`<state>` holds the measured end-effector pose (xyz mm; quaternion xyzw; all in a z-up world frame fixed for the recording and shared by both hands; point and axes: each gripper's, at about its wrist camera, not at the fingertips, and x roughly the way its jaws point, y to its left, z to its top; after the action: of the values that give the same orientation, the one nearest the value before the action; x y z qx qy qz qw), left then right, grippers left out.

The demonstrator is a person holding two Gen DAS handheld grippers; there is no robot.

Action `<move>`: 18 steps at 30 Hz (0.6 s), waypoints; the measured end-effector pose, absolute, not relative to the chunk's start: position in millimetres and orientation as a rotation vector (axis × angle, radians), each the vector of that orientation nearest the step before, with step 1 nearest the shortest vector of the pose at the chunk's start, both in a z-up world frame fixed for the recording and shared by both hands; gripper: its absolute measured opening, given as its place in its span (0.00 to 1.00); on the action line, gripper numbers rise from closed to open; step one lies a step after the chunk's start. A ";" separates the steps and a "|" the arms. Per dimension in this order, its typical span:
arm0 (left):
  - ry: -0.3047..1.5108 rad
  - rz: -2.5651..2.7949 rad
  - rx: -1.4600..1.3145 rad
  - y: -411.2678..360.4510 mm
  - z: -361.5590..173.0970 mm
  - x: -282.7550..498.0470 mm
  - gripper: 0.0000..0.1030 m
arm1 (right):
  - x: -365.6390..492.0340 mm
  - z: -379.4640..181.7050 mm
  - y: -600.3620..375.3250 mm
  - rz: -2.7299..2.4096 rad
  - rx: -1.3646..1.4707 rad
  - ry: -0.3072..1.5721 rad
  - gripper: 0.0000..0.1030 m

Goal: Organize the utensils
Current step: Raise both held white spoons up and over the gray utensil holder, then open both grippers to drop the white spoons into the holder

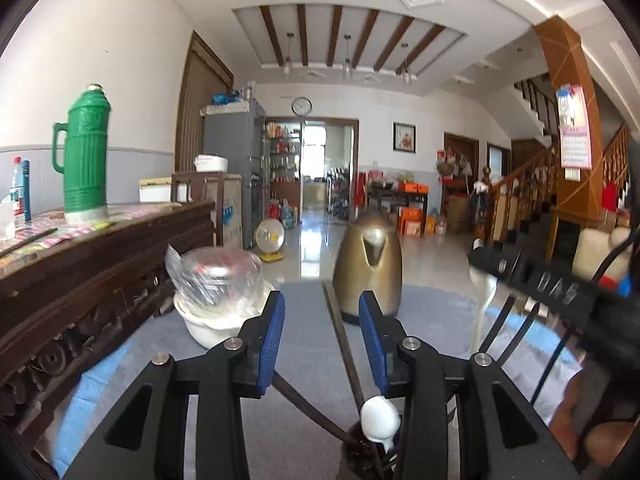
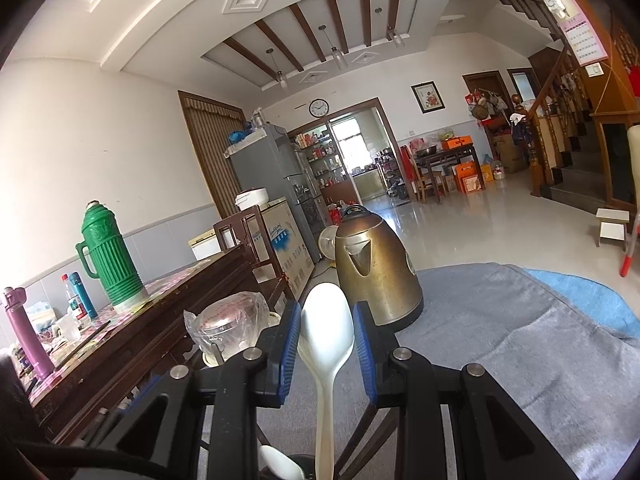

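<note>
right gripper (image 2: 326, 344): pads pinch the white spoon (image 2: 326, 332), bowl upright between them, handle running down toward the dark holder (image 2: 304, 464) | left gripper (image 1: 322, 340): spread, gripping nothing, above chopsticks (image 1: 346, 344) in that holder

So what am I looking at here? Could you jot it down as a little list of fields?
Job: sorting utensils into a cup
Right tool: closed on a white spoon, bowl end up
Left tool: open, holding nothing
Cup: dark, just below the tools, holding chopsticks and a second white spoon
Table: covered with a grey cloth
Also on the table: brass-coloured kettle, white bowl with a bag-wrapped item on top
Sideboard at left: green thermos
</note>
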<state>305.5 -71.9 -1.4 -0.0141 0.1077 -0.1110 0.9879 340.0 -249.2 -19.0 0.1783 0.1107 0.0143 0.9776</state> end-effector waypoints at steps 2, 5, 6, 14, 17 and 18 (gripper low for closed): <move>0.199 -0.207 -0.050 -60.3 8.3 297.9 0.42 | 340.7 -18.7 -246.3 0.029 0.360 0.222 0.28; 0.174 -0.160 -0.070 -41.3 17.2 283.9 0.43 | 340.3 -15.9 -237.8 0.036 0.350 0.215 0.28; 0.172 -0.143 -0.071 -36.4 17.7 279.1 0.47 | 339.8 -15.1 -234.7 0.039 0.343 0.213 0.28; 0.287 -0.097 -0.040 -12.4 -5.3 252.0 0.58 | 342.9 -23.9 -186.6 0.048 0.223 0.225 0.29; 0.319 -0.097 -0.047 -3.6 -13.1 244.9 0.58 | 342.9 -36.3 -175.4 0.031 0.159 0.262 0.29; 0.328 -0.097 -0.052 -0.9 -15.1 242.7 0.58 | 340.9 -40.5 -174.0 0.025 0.151 0.272 0.29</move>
<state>242.7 -0.9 -15.1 -0.0261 0.1630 -0.0480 0.9851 340.9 -174.0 -40.5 0.0752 0.1353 0.0125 0.9879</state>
